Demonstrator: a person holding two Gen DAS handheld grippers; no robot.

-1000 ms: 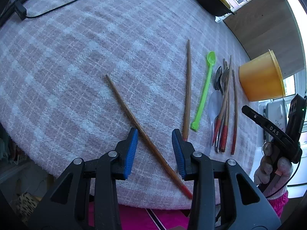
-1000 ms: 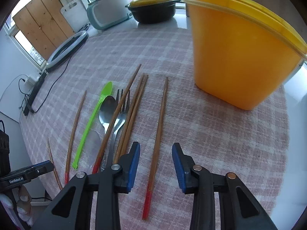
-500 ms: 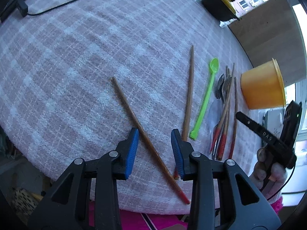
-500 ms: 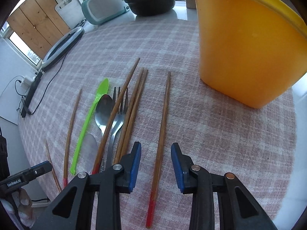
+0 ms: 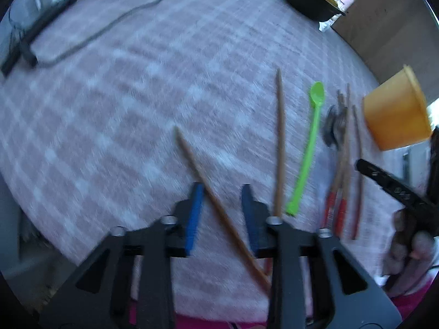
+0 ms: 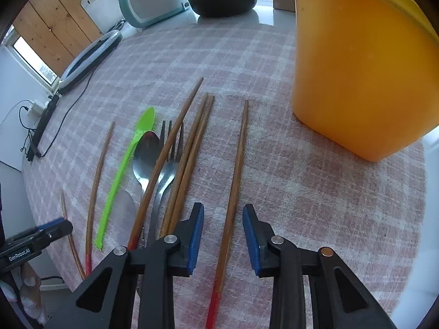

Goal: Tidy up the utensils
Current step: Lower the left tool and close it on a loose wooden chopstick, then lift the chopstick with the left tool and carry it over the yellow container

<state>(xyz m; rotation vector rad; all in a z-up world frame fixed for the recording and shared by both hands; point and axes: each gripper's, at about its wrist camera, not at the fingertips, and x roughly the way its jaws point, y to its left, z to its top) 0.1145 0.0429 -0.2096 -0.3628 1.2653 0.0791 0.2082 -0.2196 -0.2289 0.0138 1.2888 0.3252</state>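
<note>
Though blurred, chopstick (image 5: pixel 219 208) between jaws.

Black jaws, blue pads (image 6: pixel 195 237)

Daylit window (image 6: pixel 33 57) beside wooden panels (image 6: pixel 55 27), pink-checked tablecloth (image 6: pixel 315 192) below.

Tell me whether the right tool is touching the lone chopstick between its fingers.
Apart. The right wrist view shows the right tool open, cloth visible on both sides of the chopstick between its blue pads.
</note>
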